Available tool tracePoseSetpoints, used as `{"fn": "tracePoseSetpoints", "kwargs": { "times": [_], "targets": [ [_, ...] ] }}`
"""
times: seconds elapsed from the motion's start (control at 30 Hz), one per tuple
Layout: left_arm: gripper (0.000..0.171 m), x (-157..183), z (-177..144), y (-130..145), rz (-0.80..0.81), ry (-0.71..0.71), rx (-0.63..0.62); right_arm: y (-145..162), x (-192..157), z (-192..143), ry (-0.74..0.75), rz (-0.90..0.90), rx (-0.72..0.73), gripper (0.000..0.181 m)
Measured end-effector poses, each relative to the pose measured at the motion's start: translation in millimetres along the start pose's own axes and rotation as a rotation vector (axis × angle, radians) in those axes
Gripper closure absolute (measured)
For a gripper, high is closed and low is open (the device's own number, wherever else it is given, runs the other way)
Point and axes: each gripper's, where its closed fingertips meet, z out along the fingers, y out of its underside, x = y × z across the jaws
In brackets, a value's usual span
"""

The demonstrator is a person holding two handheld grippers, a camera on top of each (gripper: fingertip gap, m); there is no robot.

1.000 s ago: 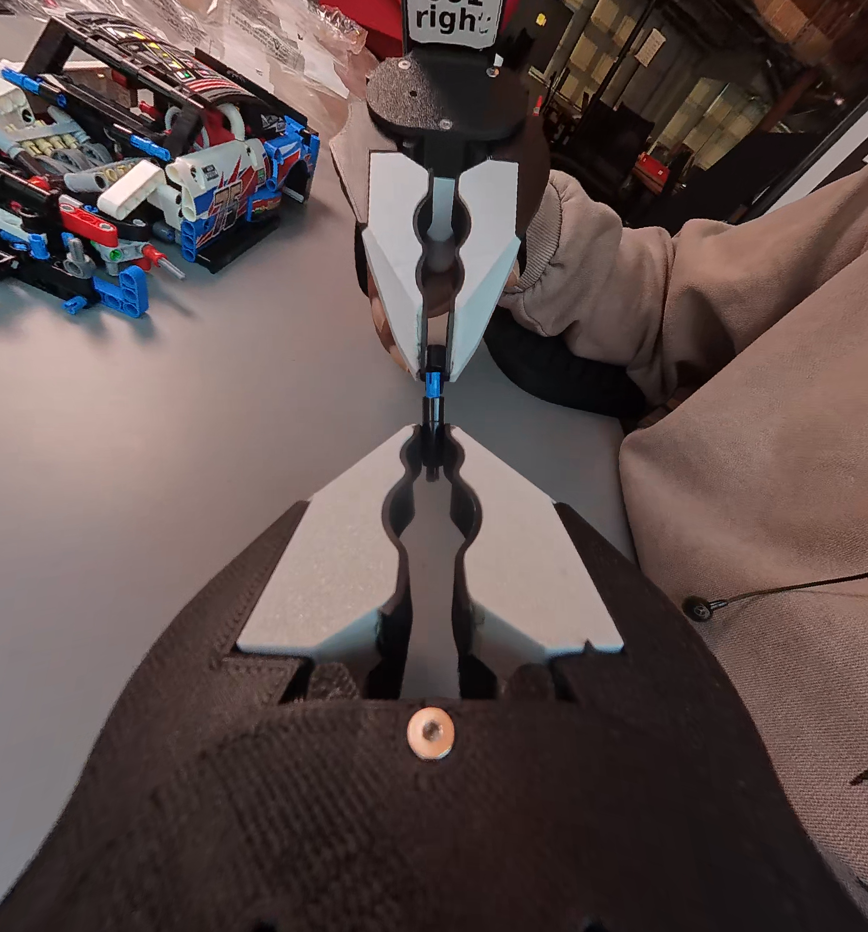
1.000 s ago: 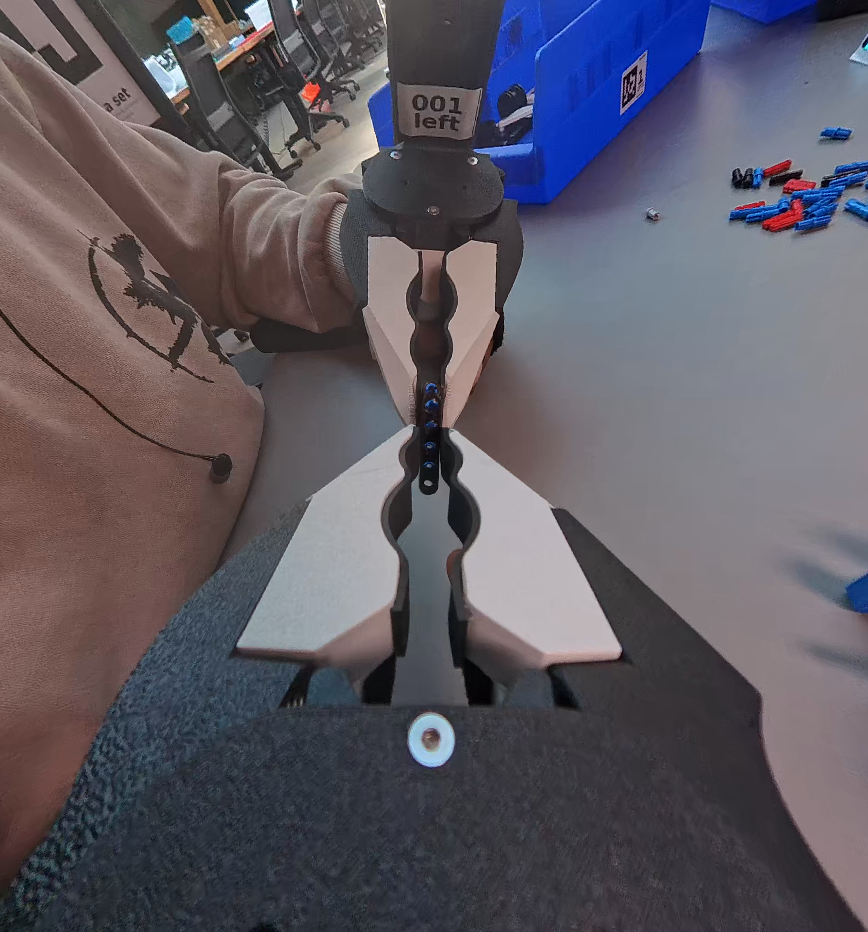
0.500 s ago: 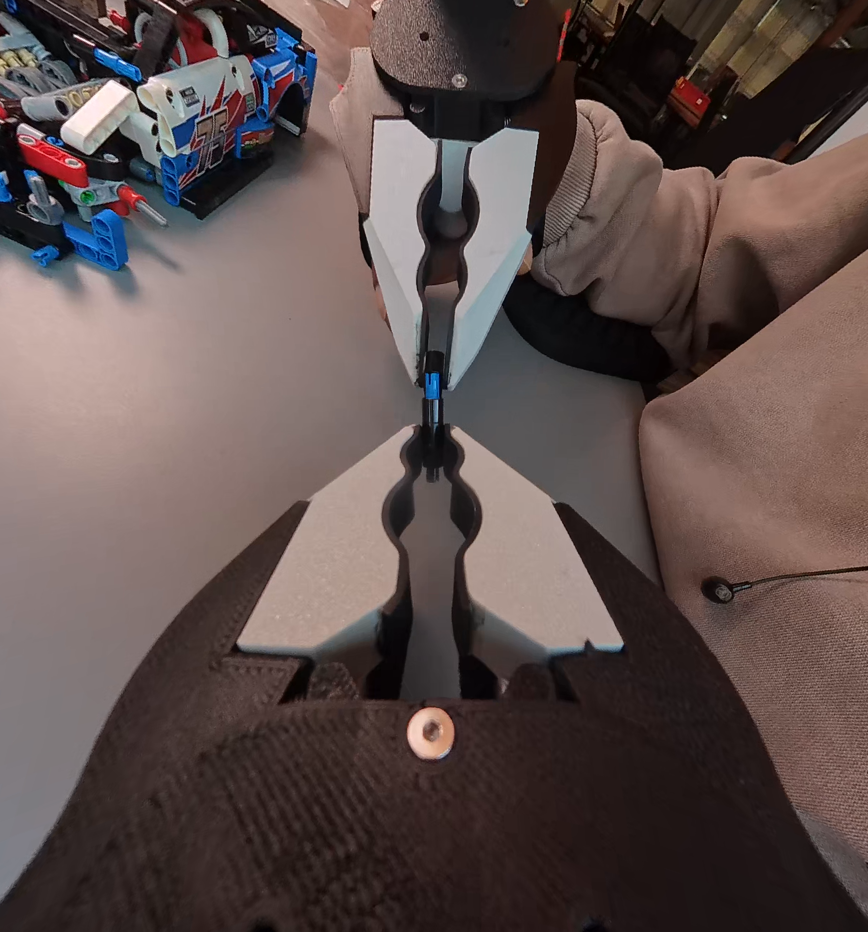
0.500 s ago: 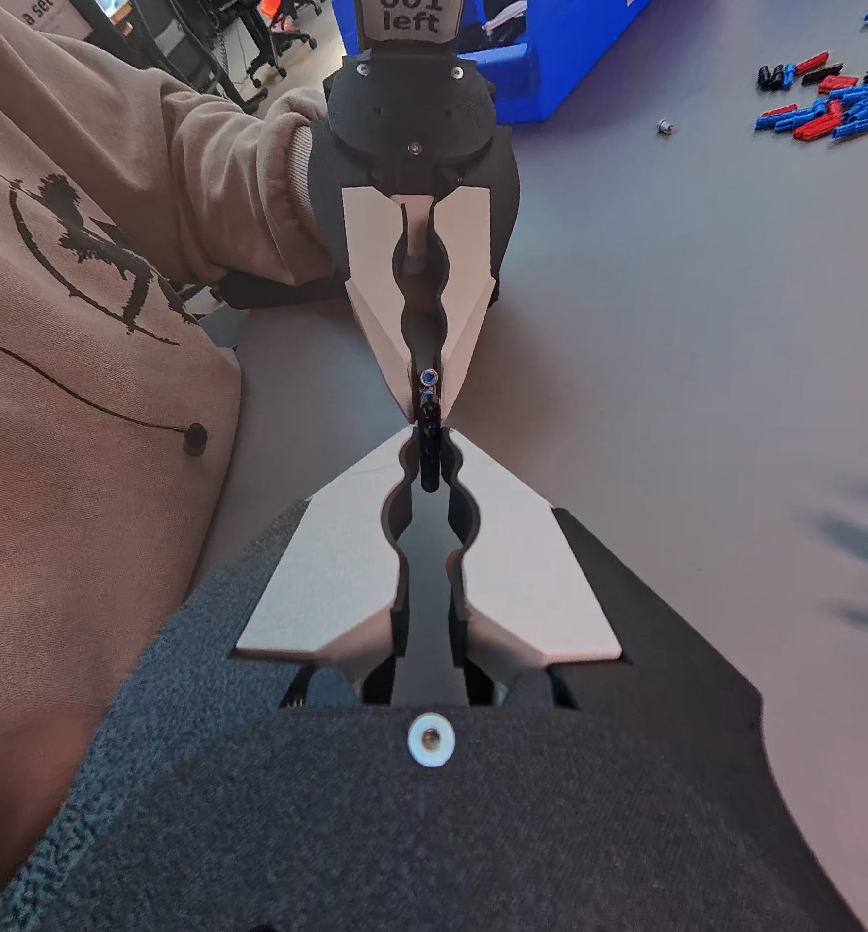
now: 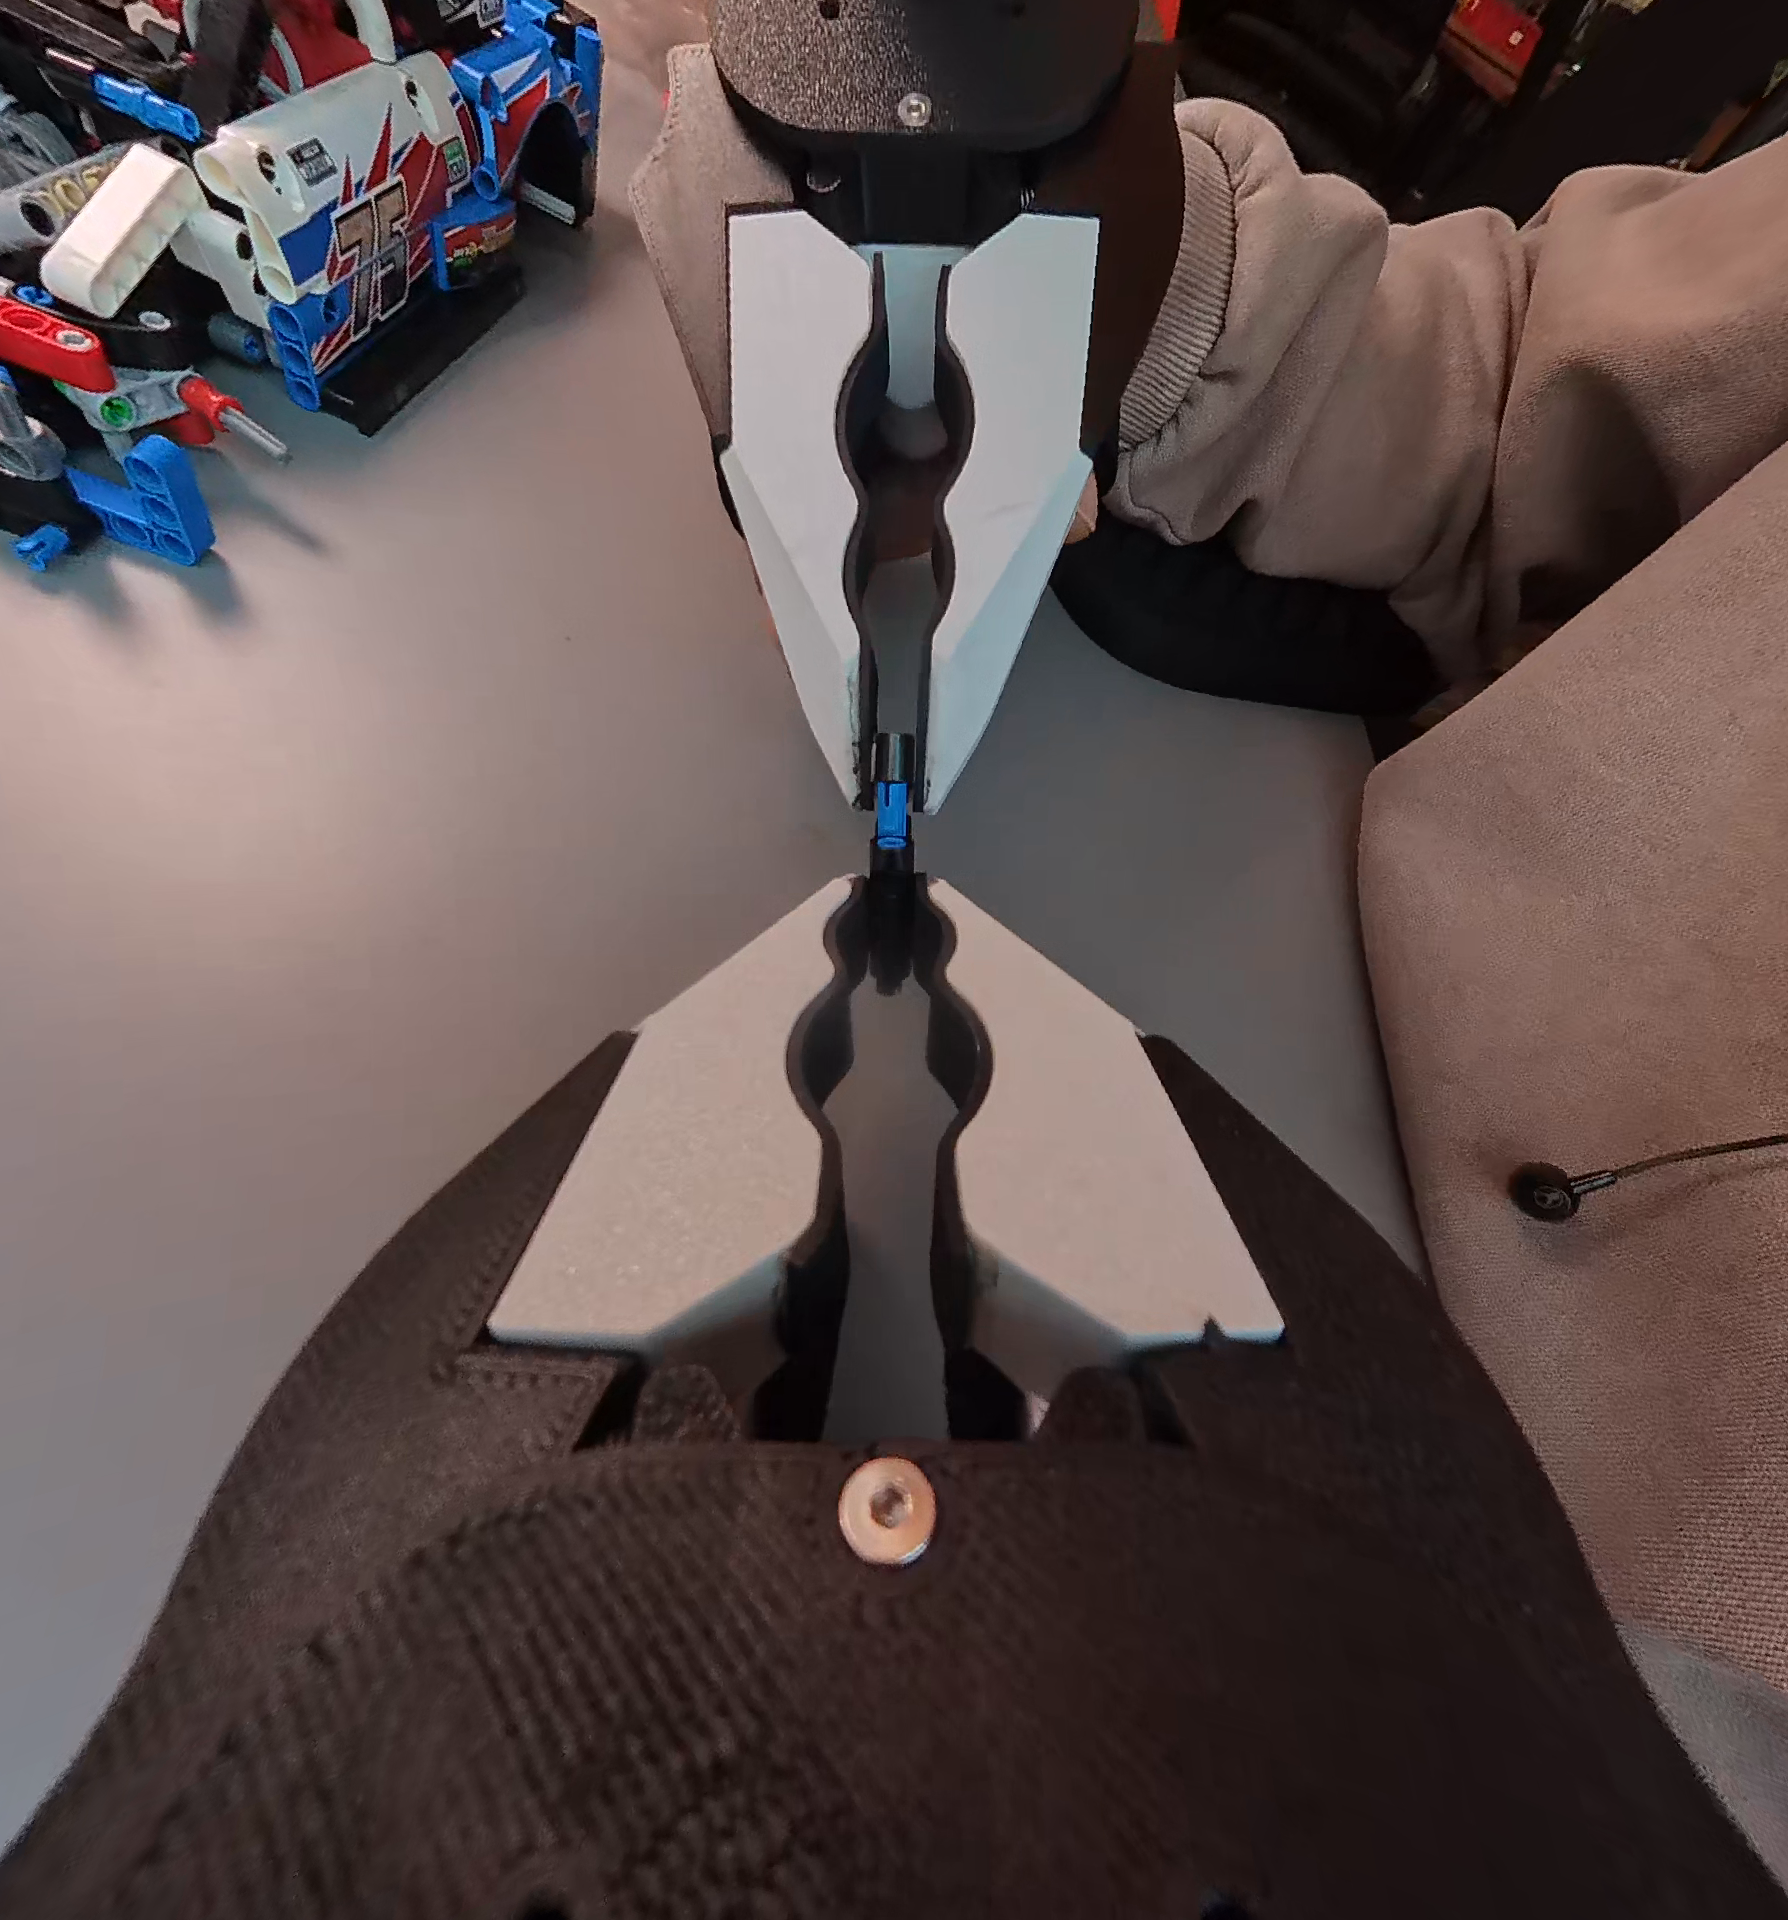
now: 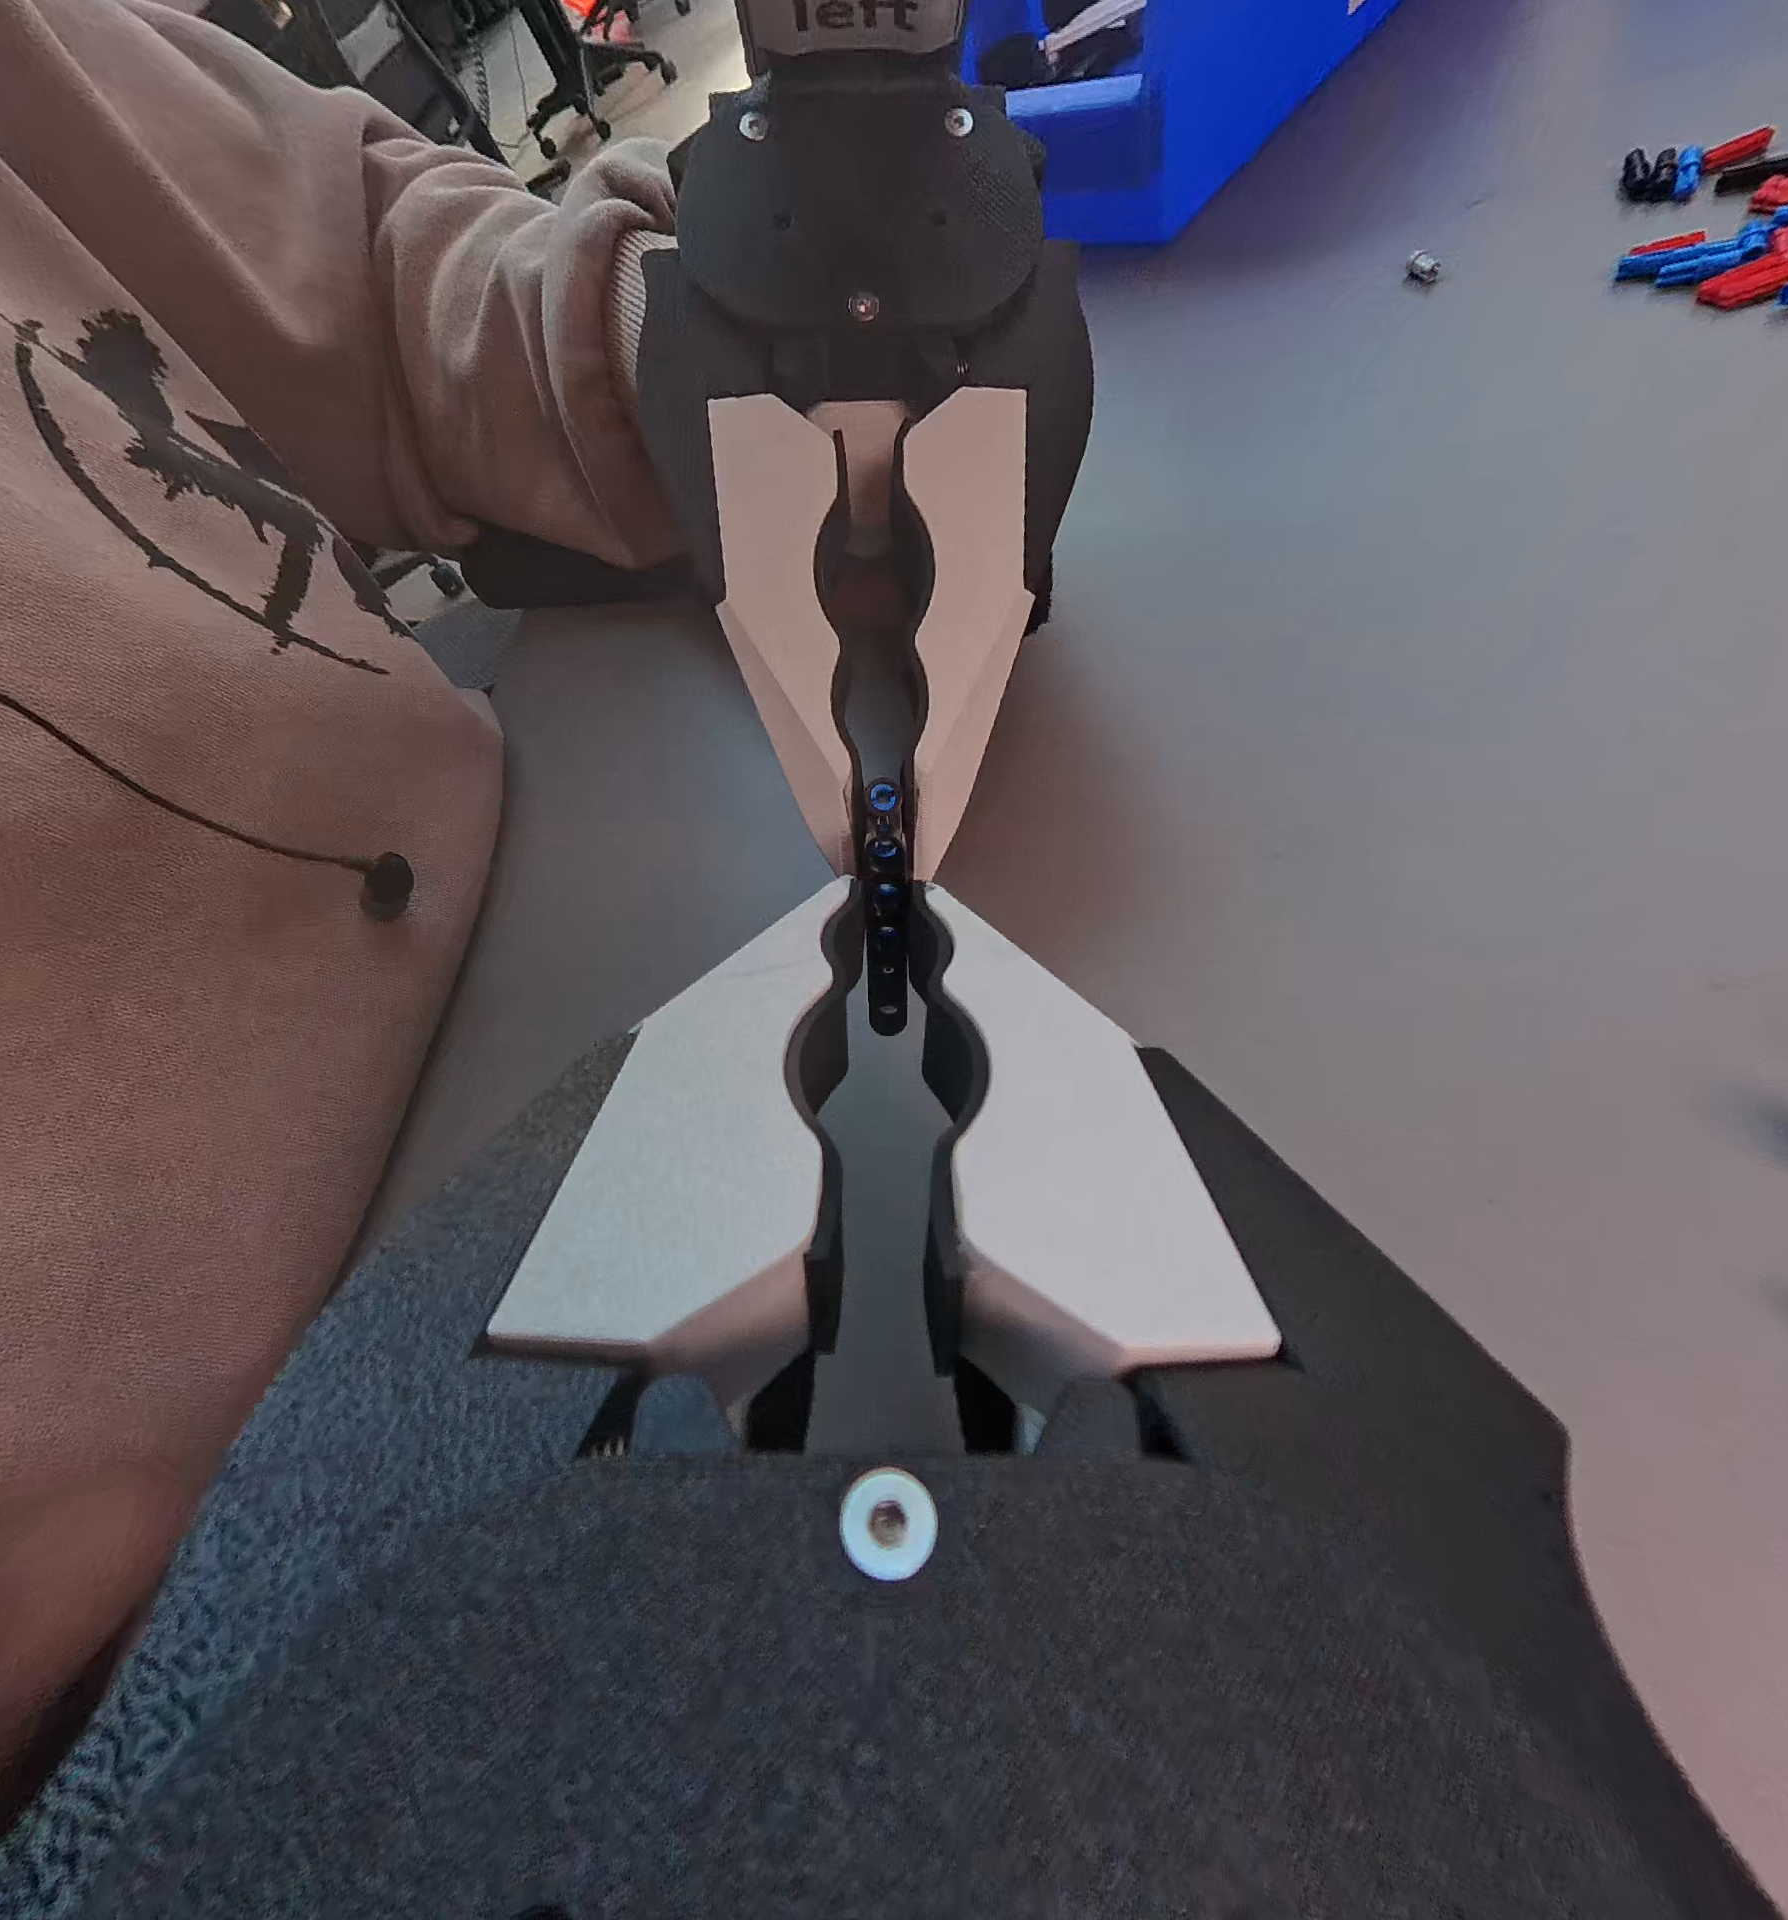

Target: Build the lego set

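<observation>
My left gripper (image 5: pixel 890 883) and my right gripper (image 6: pixel 888 891) meet tip to tip above the grey table (image 5: pixel 402 831). Both are shut on one small black beam with blue pins (image 6: pixel 886 935), each pinching one end. In the left wrist view the beam (image 5: pixel 892 821) shows edge-on as a thin black strip with a blue part in the gap between the two pairs of tips, and the right gripper (image 5: pixel 892 795) comes down from the top. In the right wrist view the left gripper (image 6: pixel 882 857) comes down from the top. Most of the beam is hidden between the fingers.
A partly built red, white, blue and black lego car (image 5: pixel 277 249) stands at the far left. Loose blue, red and black pins (image 6: pixel 1752 239) and a small grey piece (image 6: pixel 1422 267) lie at the far right, near a blue bin (image 6: pixel 1181 135). A person's beige sleeves and torso (image 5: pixel 1596 831) are close by. Both grippers' tips are close together, under 4 cm apart. The small grey piece (image 6: pixel 1422 267) is about equally far from each gripper, around 25 cm.
Both grippers stay shut on the beam, tip to tip. Each has drawn nearer the other and tilted, so the car and the loose pins have slid up toward the views' top edges.
</observation>
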Motion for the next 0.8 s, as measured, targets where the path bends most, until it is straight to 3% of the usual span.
{"fn": "tracePoseSetpoints", "kwargs": {
  "times": [0.47, 0.8],
  "targets": [
    [0.166, 2.2, 4.7, 1.7, 0.060, -0.035, -0.022, 2.4, -3.0, -1.0, 0.030, -0.052, -0.027, 0.177],
    [0.166, 0.5, 4.1, 0.6, 0.013, -0.028, -0.013, 1.4, -0.7, -0.9, 0.037, -0.039, -0.016, 0.176]
  ]
}}
